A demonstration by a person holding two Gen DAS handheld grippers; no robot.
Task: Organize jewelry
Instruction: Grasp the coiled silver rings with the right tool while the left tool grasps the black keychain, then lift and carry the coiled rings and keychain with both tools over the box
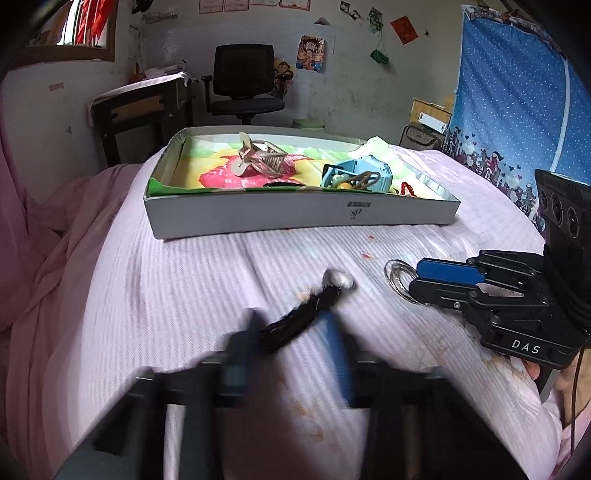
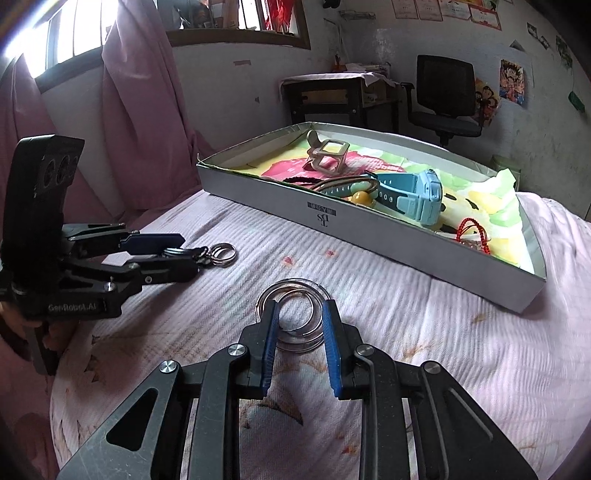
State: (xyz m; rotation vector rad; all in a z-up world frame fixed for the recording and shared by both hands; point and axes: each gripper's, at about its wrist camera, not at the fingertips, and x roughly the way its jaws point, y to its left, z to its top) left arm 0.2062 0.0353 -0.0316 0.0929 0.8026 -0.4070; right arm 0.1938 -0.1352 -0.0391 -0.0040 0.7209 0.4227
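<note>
Gripping is done: the right gripper [image 2: 300, 314] is closed on the clear bangles [image 2: 295, 314], and the left gripper [image 2: 192, 258] pinches a black hair tie [image 1: 295, 317], both low over the bed [image 2: 406, 332]. Next, I think, both carry them into the box [image 2: 369, 236].

Soft daylight, heavy fisheye warp.
Window [image 2: 236, 18] far left blown out; left gripper [image 1: 291, 325] motion-blurred in its own view; dark vignette corners; faint shadows on bedspread [image 2: 406, 332].

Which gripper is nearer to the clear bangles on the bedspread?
Right. The right gripper has its pads closed on the clear bangles. The left gripper is off to their side, closed on a dark cord with metal rings.
</note>
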